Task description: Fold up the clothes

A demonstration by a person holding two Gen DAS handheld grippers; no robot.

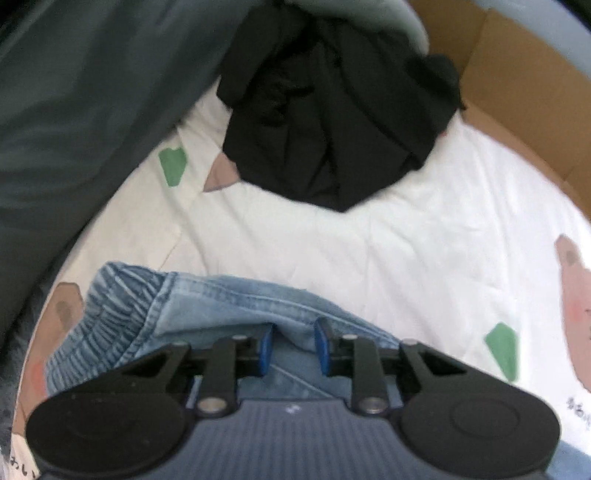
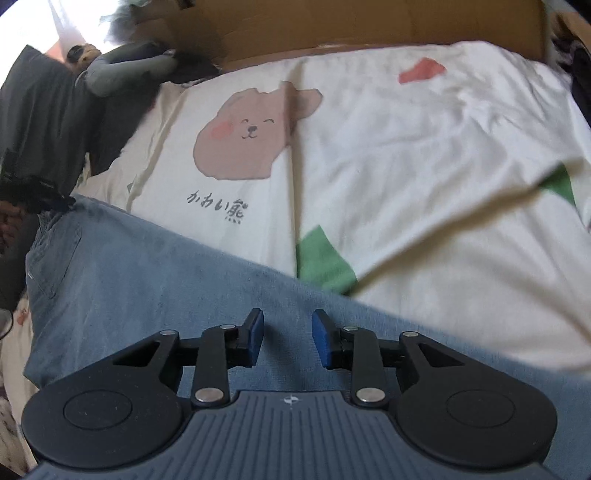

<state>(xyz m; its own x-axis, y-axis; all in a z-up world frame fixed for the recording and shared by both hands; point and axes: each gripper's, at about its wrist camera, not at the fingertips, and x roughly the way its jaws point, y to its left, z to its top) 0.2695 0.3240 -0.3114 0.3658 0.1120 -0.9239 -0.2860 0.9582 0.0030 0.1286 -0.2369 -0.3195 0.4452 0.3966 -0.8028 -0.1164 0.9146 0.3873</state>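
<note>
The left tool (image 1: pixel 293 345) is seen with its blue pads (image 1: pixel 266 349) set a little apart and a fold of the light blue jeans (image 1: pixel 207 310) lying between them; whether the fold is pinched or only resting there cannot be told. The gathered waistband (image 1: pixel 110 295) of the jeans is bunched ahead and to the left of this tool. Further ahead a crumpled black garment (image 1: pixel 332 122) is spread on the white bed sheet (image 1: pixel 424 221), which is printed with green patches (image 1: pixel 173 166) and brown bear faces. A dark grey cloth (image 1: pixel 74 110) is draped far to the left, and the brown wall of a cardboard box (image 1: pixel 524 85) is seen far to the right. The right tool (image 2: pixel 288 341) is held with its pads (image 2: pixel 320 343) apart and nothing between them, directly over the flat blue denim (image 2: pixel 147 280), which passes under it and runs away to the left. Ahead of this tool the bed sheet (image 2: pixel 424 155) is wrinkled; a bear print (image 2: pixel 247 133) with dark lettering (image 2: pixel 218 206) below it is shown ahead to the left, a green patch (image 2: pixel 325 262) just ahead, and a red patch (image 2: pixel 421 70) further off. A cardboard box (image 2: pixel 369 26) is placed at the far edge, and dark clothes (image 2: pixel 44 110) are heaped far left.
</note>
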